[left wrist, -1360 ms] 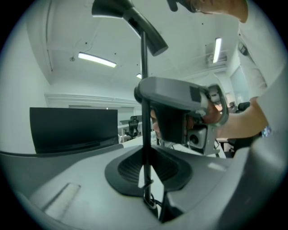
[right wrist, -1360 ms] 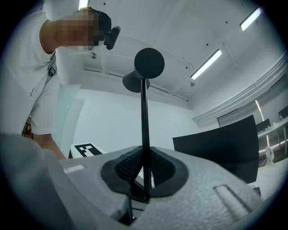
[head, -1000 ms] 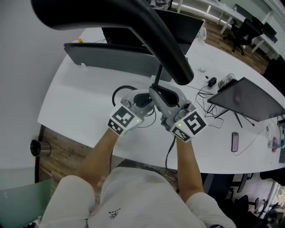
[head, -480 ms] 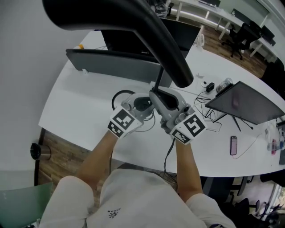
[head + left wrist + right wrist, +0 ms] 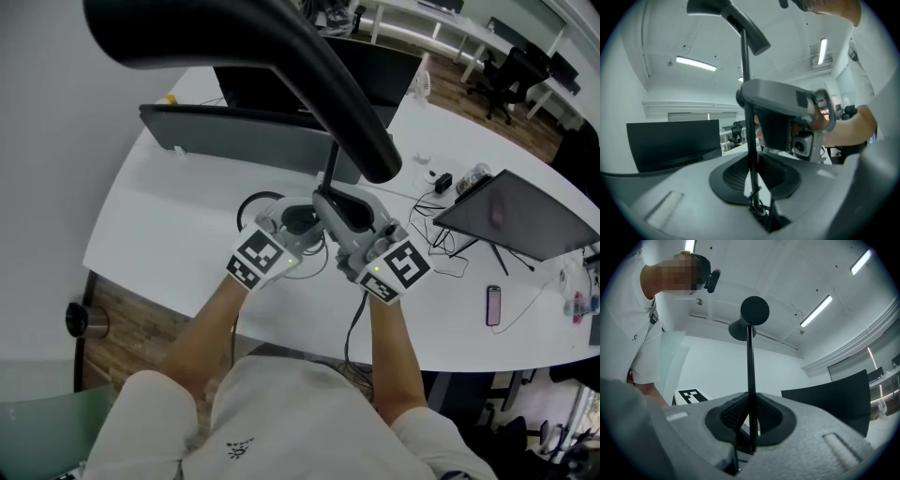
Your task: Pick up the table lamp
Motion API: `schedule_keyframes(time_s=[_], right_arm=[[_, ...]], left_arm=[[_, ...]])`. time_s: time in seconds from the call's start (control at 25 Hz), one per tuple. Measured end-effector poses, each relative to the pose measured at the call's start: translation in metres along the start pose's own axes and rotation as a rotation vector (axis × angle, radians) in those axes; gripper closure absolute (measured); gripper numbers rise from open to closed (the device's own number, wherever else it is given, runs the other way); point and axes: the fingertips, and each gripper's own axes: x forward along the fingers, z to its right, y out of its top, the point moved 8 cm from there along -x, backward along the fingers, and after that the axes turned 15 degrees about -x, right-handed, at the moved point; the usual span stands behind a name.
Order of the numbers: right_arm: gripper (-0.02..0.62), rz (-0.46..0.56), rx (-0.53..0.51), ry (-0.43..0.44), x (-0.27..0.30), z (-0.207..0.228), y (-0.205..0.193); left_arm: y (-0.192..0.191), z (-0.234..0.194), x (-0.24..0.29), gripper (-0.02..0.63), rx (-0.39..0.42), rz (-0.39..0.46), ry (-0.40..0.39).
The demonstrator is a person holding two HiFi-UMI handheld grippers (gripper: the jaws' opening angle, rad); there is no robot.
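My left claw (image 5: 752, 185) and my right claw (image 5: 751, 423) are both nearly closed. Each one presses its pads on the thin black stem (image 5: 750, 364) of the table lamp (image 5: 330, 176), in the middle of the frame. I hold it from two sides, I think, because the stem is thin and the big lamp head (image 5: 234, 28) above could tip it. Farther away, the white table (image 5: 159, 225) carries a dark monitor (image 5: 244, 136). I cannot tell whether the base is already off the table.
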Motion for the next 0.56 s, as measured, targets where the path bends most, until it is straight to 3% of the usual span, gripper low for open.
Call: schedule_keyframes(time_s=[0.56], right_arm=[[0.558, -0.004, 0.001, -0.003, -0.001, -0.0015, 0.0001]], left_arm=[[-0.0005, 0.0007, -0.001, 0.561, 0.01, -0.008, -0.003]])
